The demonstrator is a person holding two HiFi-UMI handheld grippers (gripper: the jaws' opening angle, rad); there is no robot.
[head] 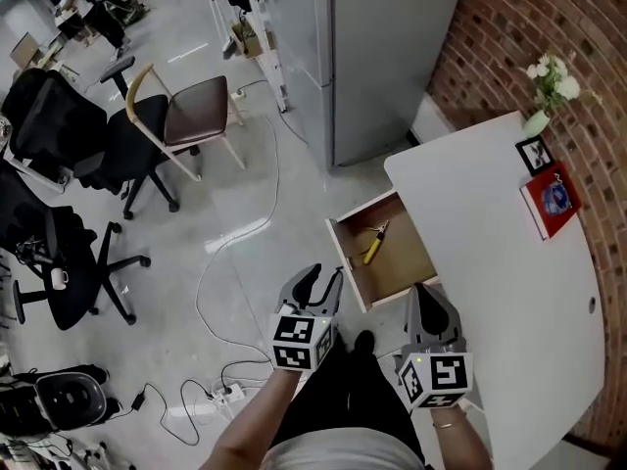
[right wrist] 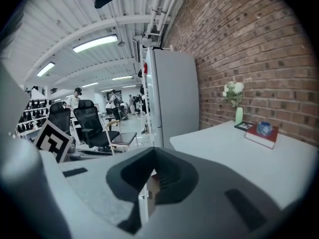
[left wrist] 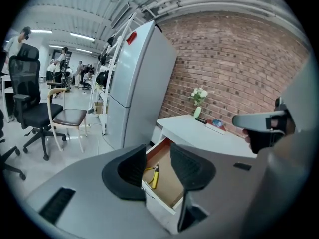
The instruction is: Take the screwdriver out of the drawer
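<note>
The wooden drawer point(head: 404, 255) of the white table stands pulled out, and a yellow-handled screwdriver point(head: 373, 244) lies in its far left part. My left gripper point(head: 323, 280) hovers open just in front of the drawer's front panel with nothing between its jaws. In the left gripper view the drawer point(left wrist: 168, 182) and the screwdriver point(left wrist: 153, 176) show through the gap of that gripper point(left wrist: 158, 149). My right gripper point(head: 429, 300) is at the drawer's near right corner over the table edge. Its jaws meet at the tips point(right wrist: 154, 151) with nothing in them.
On the white table point(head: 490, 233) lie a red book point(head: 551, 199), a small framed picture point(head: 534, 153) and a vase of white flowers point(head: 549, 91) by the brick wall. A grey refrigerator point(head: 382, 47) stands beyond the drawer. Chairs point(head: 186, 116) and floor cables point(head: 225, 292) are on the left.
</note>
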